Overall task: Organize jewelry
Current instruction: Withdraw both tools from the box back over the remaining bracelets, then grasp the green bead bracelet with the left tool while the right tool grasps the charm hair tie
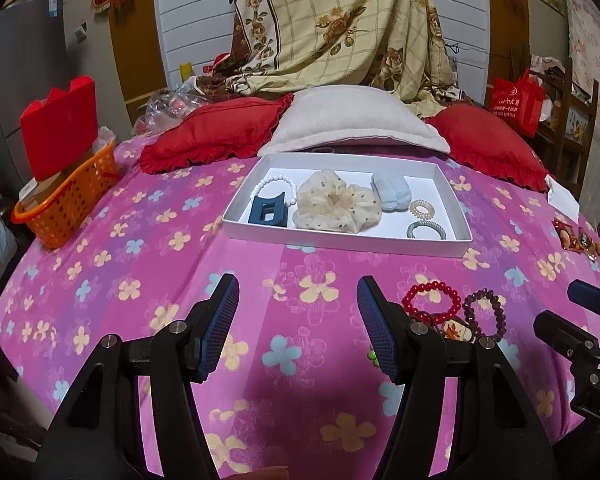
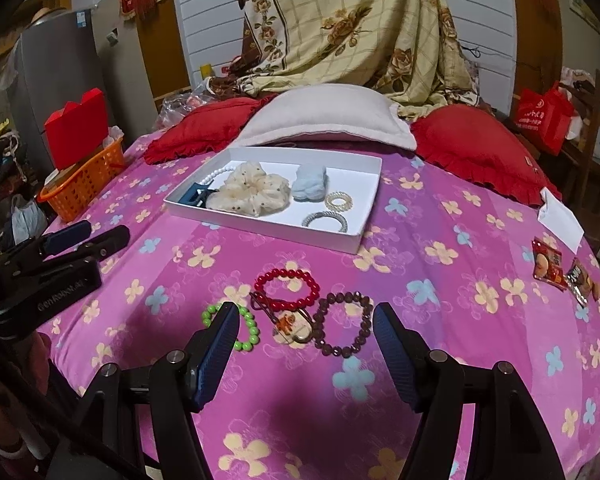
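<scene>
A white tray (image 1: 440,182) (image 2: 370,176) lies on the pink flowered bedspread. It holds a white bead bracelet (image 1: 274,184), a dark blue claw clip (image 1: 268,211), a cream scrunchie (image 1: 336,206), a pale blue scrunchie (image 1: 392,192) and two coil hair ties (image 1: 424,220). Nearer on the bedspread lie a red bead bracelet (image 2: 288,290), a dark purple bead bracelet (image 2: 346,328), a green bead bracelet (image 2: 244,326) and a small charm (image 2: 292,326). My right gripper (image 2: 306,312) hovers open just short of these, nothing between its fingers. My left gripper (image 1: 296,284) is open over bare bedspread, left of the bracelets.
An orange basket (image 1: 72,204) with a red box stands at the bed's left edge. Red pillows (image 1: 216,136) and a white pillow (image 1: 352,120) lie behind the tray. Snack packets (image 2: 560,270) and a white paper (image 2: 560,220) lie to the right.
</scene>
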`<state>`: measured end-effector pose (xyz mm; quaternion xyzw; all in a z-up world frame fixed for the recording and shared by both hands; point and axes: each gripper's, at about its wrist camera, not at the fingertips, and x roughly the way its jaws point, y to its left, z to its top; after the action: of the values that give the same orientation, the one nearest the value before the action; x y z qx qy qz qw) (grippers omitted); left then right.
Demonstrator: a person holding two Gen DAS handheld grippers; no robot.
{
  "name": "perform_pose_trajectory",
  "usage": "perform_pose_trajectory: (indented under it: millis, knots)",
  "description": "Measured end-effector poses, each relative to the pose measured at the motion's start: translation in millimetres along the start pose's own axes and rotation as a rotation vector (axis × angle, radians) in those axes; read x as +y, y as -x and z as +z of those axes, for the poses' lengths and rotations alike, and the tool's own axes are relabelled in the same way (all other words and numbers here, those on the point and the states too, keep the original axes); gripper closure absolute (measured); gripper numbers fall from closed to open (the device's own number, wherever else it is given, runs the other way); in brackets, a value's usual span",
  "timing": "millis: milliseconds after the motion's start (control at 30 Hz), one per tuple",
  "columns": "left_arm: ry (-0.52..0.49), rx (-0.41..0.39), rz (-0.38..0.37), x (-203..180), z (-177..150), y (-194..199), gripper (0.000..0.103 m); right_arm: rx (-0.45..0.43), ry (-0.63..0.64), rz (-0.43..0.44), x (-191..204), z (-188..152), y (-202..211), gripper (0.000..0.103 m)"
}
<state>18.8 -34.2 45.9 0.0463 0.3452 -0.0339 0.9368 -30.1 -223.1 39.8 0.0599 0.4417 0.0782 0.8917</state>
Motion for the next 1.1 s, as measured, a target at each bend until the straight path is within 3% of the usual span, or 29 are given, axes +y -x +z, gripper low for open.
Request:
perform_pose_trajectory:
  millis: [500, 567, 733, 833, 1100]
  knots:
    - [-0.014, 0.134, -0.128, -9.4, -21.3, -28.0, 0.042, 0.062, -0.029, 0.010, -26.2, -22.3, -26.8, 0.037]
    - [-0.023, 0.155, -0.141, -13.2, -25.6, -33.2, 0.042, 0.080, -0.012, 0.048, -23.4, -24.8, -34.6, 0.048]
    - [0.008, 0.251, -0.224, -15.9, -33.4, -54.4, 0.042, 0.134, 0.058, 0.140, -6.6, -26.7, -59.4, 0.056]
    - [0.020, 0.271, -0.220, -13.0, -35.1, -60.8, 0.042, 0.156, 0.074, 0.194, 0.4, -27.5, -70.8, 0.057]
    - [0.040, 0.297, -0.234, -9.7, -34.6, -71.8, 0.042, 0.173, 0.191, 0.183, 13.6, -20.3, -92.8, 0.057]
